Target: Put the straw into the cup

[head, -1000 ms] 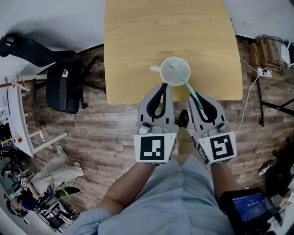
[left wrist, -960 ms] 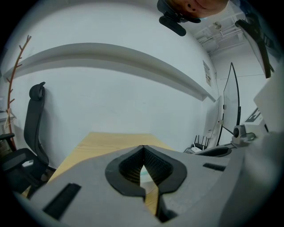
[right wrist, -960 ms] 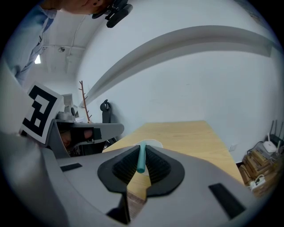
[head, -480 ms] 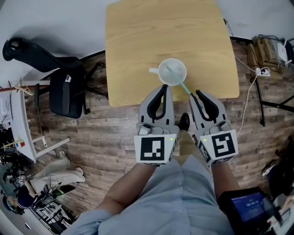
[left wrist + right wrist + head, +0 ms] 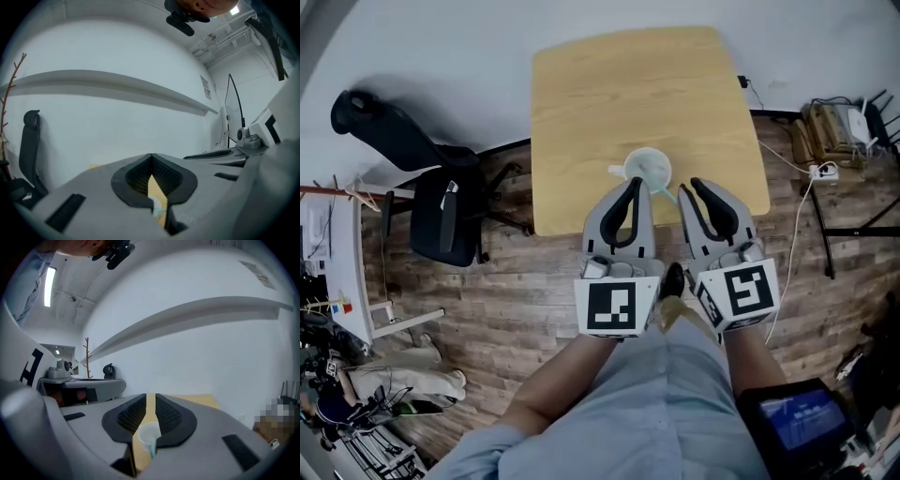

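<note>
A translucent white cup (image 5: pixel 645 167) with a handle stands near the front edge of the wooden table (image 5: pixel 637 94). A teal straw (image 5: pixel 655 177) leans in it, its top over the rim toward me. My left gripper (image 5: pixel 635 181) hangs just in front of the cup with its jaws shut and nothing between them. My right gripper (image 5: pixel 688 186) is to the right of the cup, jaws a narrow gap apart and empty. In the right gripper view the cup (image 5: pixel 146 433) and the straw (image 5: pixel 152 449) show through the gap below the fingertips. Both grippers are clear of the straw.
A black office chair (image 5: pixel 441 211) stands left of the table on the wood floor. Cables and a power strip (image 5: pixel 825 171) lie at the right by some boxes. A white wall runs behind the table.
My right gripper held the straw in the cup a second ago; it has let go and drawn back toward me. The straw stays in the cup. The whole view has backed away.
</note>
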`<state>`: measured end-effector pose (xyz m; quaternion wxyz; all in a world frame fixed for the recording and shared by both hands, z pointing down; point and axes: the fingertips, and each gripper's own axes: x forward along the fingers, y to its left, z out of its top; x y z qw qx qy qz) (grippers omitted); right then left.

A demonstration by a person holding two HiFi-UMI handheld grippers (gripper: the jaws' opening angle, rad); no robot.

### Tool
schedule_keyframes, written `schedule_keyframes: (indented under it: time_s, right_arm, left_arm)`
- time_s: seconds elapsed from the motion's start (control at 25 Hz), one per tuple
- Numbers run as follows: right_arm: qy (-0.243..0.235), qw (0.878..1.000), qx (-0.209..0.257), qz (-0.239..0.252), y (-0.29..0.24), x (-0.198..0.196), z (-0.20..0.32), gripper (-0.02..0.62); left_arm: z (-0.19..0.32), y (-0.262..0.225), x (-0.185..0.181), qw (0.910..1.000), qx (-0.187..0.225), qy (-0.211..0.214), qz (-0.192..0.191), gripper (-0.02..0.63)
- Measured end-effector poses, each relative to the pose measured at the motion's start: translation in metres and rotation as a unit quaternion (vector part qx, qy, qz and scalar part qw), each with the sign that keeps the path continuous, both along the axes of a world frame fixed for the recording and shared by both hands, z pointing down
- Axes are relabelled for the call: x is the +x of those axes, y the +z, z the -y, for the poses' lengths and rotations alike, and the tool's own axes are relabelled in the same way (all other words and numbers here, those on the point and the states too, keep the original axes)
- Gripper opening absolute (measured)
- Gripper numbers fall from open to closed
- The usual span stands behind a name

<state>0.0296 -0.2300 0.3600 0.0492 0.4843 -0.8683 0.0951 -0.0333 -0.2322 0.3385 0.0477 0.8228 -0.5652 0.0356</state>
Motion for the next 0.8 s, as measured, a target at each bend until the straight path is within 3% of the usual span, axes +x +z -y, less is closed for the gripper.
schedule_keyframes:
  time_s: [0.36, 0.8]
  right_arm:
    - [0.007, 0.996, 0.084, -0.002, -0.070, -0.011, 0.009, 0.004]
    - [0.004, 0.992, 0.127, -0.014, -0.100, -0.022, 0.020, 0.002]
  left_arm:
    - [-0.005, -0.070, 0.000, 0.9959, 0.090, 0.014, 0.006, -0.008]
    - [0.004, -0.101, -0.004, 0.9908, 0.134, 0.017, 0.001, -0.008]
